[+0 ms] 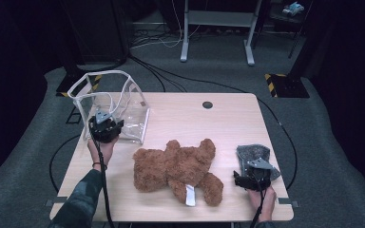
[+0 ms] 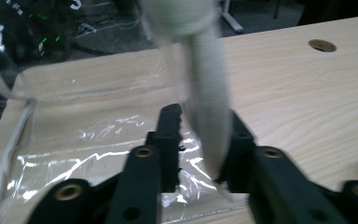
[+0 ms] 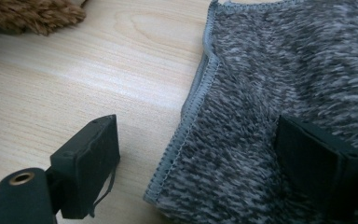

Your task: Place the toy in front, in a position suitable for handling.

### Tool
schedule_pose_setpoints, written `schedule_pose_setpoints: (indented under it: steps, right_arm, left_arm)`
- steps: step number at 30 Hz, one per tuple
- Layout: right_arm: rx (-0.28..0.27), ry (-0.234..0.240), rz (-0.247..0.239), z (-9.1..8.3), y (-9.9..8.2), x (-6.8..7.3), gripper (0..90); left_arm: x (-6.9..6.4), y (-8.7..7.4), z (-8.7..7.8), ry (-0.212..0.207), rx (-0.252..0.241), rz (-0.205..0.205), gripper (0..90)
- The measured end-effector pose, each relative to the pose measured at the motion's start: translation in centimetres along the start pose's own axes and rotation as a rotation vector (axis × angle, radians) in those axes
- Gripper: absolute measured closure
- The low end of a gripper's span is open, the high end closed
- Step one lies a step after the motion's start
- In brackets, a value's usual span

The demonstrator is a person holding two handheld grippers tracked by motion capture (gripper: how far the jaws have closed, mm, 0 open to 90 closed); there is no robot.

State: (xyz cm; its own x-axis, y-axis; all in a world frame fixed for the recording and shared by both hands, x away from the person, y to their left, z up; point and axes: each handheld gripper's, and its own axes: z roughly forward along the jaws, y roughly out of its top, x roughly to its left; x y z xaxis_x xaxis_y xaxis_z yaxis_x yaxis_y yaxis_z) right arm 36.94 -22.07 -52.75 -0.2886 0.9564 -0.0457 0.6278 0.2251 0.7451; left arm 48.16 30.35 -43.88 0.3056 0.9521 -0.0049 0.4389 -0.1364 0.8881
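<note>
High view: left gripper (image 1: 105, 127) at the clear bag (image 1: 123, 111), at 10 o'clock from the teddy bear (image 1: 178, 168); right gripper (image 1: 253, 178) on grey cloth (image 1: 253, 153) at the bear's 3 o'clock.
Left gripper view: jaws nearly closed on the bag's white strap (image 2: 209, 112).
Right gripper view: jaws wide apart, one on cloth (image 3: 279, 93), one over table (image 3: 98, 74), gripping nothing.

White bag strap (image 2: 207, 93) blurred between left jaws; grey cloth (image 3: 279, 102) cut off at frame edges.
</note>
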Motion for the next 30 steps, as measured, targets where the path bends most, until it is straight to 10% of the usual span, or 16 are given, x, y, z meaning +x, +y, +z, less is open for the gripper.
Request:
schedule_pose_setpoints:
  steps: [14,30]
  right_arm:
    - [-0.002,-0.003,0.000,0.0,0.0,0.0,13.6]
    - [0.000,-0.003,0.001,0.0,0.0,0.0,13.6]
  left_arm:
    - [1.7,2.0,2.1,-0.034,0.027,0.089,80.0]
    - [2.6,3.7,4.3,-0.032,0.058,0.094,79.8]
